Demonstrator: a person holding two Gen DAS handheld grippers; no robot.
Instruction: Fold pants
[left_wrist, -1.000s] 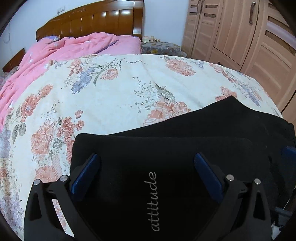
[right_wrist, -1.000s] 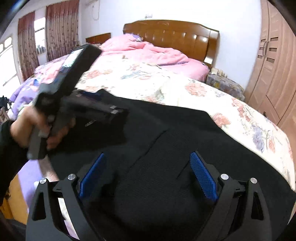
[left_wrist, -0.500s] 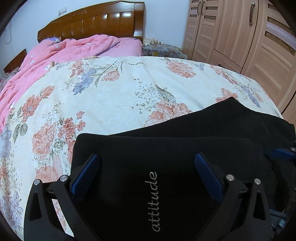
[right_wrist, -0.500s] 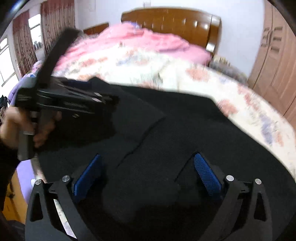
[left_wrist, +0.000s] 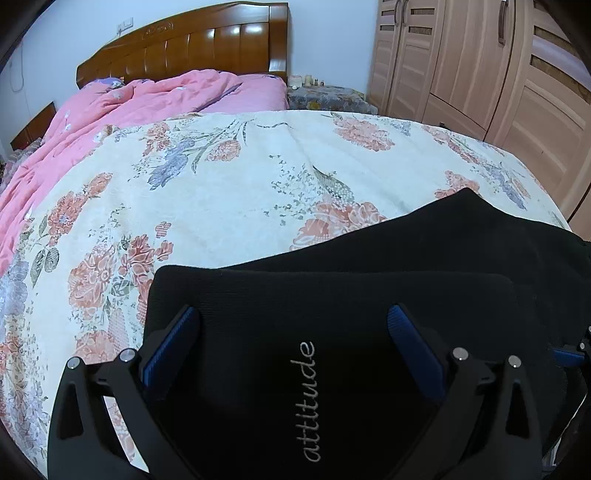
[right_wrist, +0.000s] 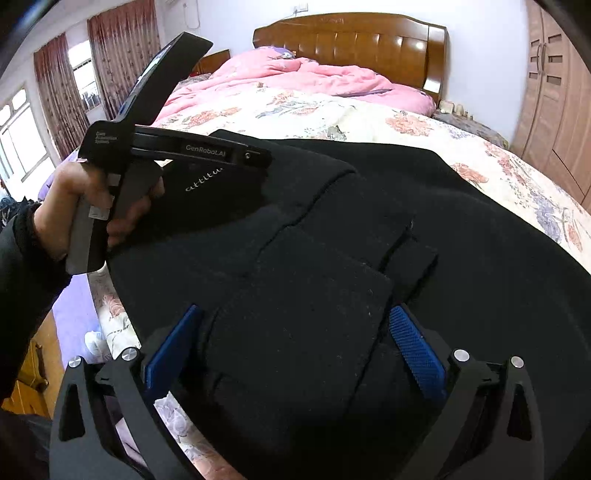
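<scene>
Black pants lie folded on the near end of the bed, with the grey word "attitude" on the top layer. My left gripper is open, its blue pads wide apart over that layer. In the right wrist view the pants fill the foreground. My right gripper is open, with a bunched fold of the black cloth between its pads. A hand holds the left gripper at the left, above the lettering. One blue pad of the right gripper shows at the right edge.
The floral bedspread stretches away beyond the pants. A pink quilt is heaped by the wooden headboard. A wooden wardrobe stands on the right, and curtained windows on the left.
The right gripper has sunk closer to the pants, and its jaws have spread a little wider around the bunched fold. The left gripper has stayed where it was.
</scene>
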